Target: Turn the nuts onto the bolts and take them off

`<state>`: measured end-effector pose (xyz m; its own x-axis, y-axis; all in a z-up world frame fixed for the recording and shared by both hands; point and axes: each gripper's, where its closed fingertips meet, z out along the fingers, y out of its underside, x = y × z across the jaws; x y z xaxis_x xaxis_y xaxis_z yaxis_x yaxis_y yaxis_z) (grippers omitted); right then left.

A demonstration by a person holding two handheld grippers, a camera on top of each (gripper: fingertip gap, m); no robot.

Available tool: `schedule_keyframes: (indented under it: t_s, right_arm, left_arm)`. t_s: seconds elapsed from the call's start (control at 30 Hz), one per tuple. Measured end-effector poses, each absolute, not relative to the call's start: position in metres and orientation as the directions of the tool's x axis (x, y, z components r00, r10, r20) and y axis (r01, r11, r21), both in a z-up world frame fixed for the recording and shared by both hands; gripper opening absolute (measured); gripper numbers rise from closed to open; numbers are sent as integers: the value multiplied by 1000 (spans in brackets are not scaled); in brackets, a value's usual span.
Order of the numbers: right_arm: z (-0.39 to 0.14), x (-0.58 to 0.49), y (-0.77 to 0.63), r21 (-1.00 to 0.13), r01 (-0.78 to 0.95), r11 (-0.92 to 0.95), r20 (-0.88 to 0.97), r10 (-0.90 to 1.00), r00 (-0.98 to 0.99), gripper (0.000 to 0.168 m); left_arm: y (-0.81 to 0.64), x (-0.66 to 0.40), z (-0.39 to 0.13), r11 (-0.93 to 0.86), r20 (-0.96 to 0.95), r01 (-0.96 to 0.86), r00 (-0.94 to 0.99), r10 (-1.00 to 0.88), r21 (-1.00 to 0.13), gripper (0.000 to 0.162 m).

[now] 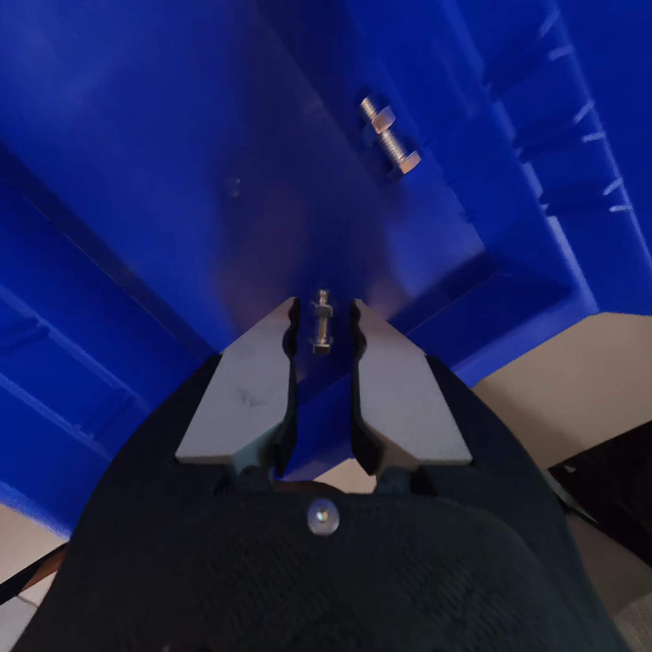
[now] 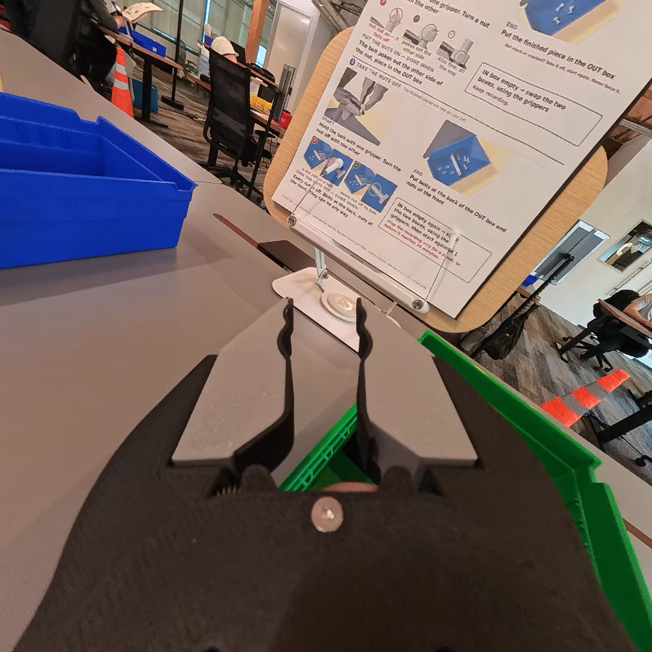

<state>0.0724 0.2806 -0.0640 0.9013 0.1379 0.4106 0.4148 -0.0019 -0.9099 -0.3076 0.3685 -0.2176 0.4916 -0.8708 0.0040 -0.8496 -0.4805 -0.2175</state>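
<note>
Pickup step, I'd judge: the left gripper (image 1: 323,303), jaws apart, straddles 1 nutted bolt (image 1: 322,326) on the blue bin (image 1: 141,176) floor at frame centre. Next, close on it. The right gripper (image 2: 323,305) waits spread, empty, over the green bin (image 2: 494,405).

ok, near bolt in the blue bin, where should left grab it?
Grip the bare shank of the near bolt, between its nut and head. It lies flat on the blue bin floor, lined up between the open left gripper; descend from above, jaws closing across it.
</note>
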Motion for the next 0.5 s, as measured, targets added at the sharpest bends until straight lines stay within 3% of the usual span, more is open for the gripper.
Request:
schedule_keyframes:
  t_s: [0.13, 0.2, 0.3, 0.5]
  right_arm:
    - [-63, 73, 280, -911, 412, -1, 408, 138, 902, 32]
    - [-63, 72, 280, -911, 413, 1, 410, 137, 902, 32]
    - [-63, 72, 280, -909, 418, -1, 414, 137, 900, 32]
    - [-63, 72, 280, -914, 405, 1, 401, 143, 905, 32]
  left_arm:
    - [360, -323, -226, -485, 27, -863, 486, -873, -140, 18]
    - [362, -321, -227, -496, 31, -853, 498, -867, -162, 7]
    - [368, -320, -228, -466, -23, -869, 476, -879, -166, 7]
    - [405, -290, -178, -407, -185, -776, 544, -819, -482, 7]
